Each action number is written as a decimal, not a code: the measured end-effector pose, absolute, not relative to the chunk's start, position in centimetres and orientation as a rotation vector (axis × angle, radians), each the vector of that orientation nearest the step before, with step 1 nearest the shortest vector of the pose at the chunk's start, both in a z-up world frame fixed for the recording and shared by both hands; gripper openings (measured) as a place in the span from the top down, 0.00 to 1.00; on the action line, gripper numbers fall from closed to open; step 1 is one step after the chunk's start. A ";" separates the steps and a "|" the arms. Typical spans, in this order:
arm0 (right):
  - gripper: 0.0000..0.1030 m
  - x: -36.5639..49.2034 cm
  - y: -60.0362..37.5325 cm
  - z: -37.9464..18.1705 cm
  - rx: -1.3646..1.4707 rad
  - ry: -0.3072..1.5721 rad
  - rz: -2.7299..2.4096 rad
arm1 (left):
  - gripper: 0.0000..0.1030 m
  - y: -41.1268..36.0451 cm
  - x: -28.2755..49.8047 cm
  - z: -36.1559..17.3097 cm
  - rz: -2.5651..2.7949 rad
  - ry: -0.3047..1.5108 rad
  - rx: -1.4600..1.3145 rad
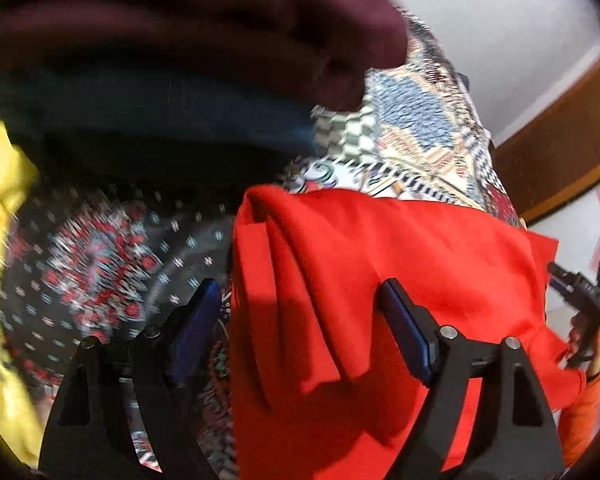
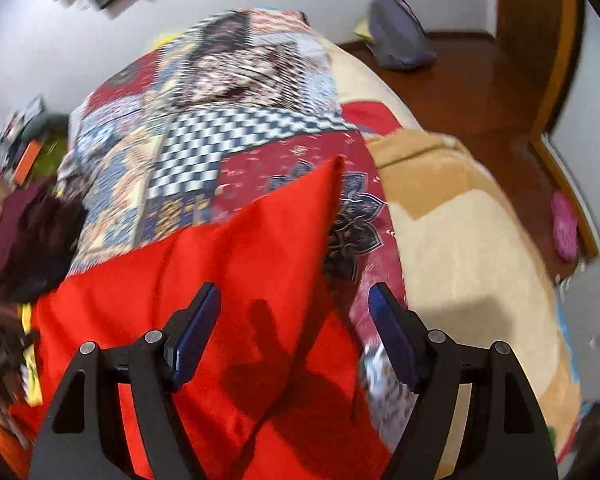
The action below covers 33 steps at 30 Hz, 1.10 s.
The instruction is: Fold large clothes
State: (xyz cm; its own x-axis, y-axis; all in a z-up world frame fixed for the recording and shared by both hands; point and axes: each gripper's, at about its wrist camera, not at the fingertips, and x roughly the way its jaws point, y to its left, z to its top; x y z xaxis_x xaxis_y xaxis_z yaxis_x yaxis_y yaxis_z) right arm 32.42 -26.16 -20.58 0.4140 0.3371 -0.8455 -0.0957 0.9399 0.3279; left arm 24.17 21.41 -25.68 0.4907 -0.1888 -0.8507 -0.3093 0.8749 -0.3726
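2 grippers hung open over the bed: the left gripper had a bunched ridge of the red garment rising between its spread fingers, unpinched, and the right gripper straddled the cloth's right edge, also empty. The garment lay partly folded on the patchwork bedspread, beside a pile of other clothes. Closing on that loose ridge could have dragged several layers askew.

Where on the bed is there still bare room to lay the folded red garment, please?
Free: the patchwork bedspread beyond the red garment, and the beige blanket beside it toward the wooden floor. Crowded: the side with the maroon clothes, yellow cloth and dark floral fabric.
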 end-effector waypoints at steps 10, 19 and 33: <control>0.62 35.9 -24.0 -24.2 0.287 1.174 0.376 | 0.55 20.7 23.8 -27.1 0.003 1.015 -0.642; 0.89 34.1 -25.0 -20.3 0.281 1.064 0.380 | 0.78 17.1 23.9 -21.1 -0.028 0.935 -0.407; 0.91 36.4 -29.7 -16.4 0.266 0.915 0.194 | 0.78 11.8 37.5 -16.5 -0.071 0.898 -0.248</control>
